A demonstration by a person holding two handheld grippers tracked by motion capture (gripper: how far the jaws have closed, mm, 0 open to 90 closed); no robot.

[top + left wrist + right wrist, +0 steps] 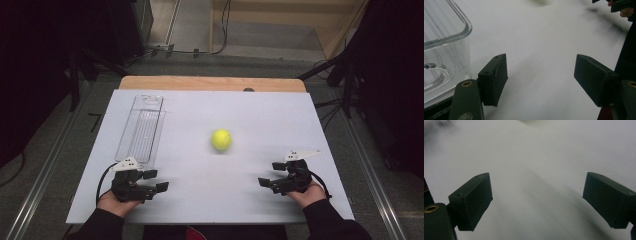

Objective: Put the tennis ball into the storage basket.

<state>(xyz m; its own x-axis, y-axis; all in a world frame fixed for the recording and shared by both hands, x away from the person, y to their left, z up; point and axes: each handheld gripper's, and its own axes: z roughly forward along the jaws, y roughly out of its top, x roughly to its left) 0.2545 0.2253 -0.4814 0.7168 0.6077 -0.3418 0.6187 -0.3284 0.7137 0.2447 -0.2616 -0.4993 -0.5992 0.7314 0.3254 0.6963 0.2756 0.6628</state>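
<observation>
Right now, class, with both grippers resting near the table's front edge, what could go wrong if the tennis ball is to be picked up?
1. The tennis ball lies loose on the smooth white board; a nudge may roll it away.
2. The left gripper sits beside the clear plastic tray; swinging out might knock it.
3. Both grippers reaching at once, the right gripper might collide with the left.

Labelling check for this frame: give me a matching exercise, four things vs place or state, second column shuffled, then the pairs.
1. tennis ball
2. clear tray
3. left gripper
4. right gripper

A. near right of the sheet, jaws apart, nothing between them
B. far left of the sheet, nothing in it
C. mid-sheet, apart from both grippers
D. just in front of the tray's near end, jaws apart

Pairs: 1-C, 2-B, 3-D, 4-A
</observation>
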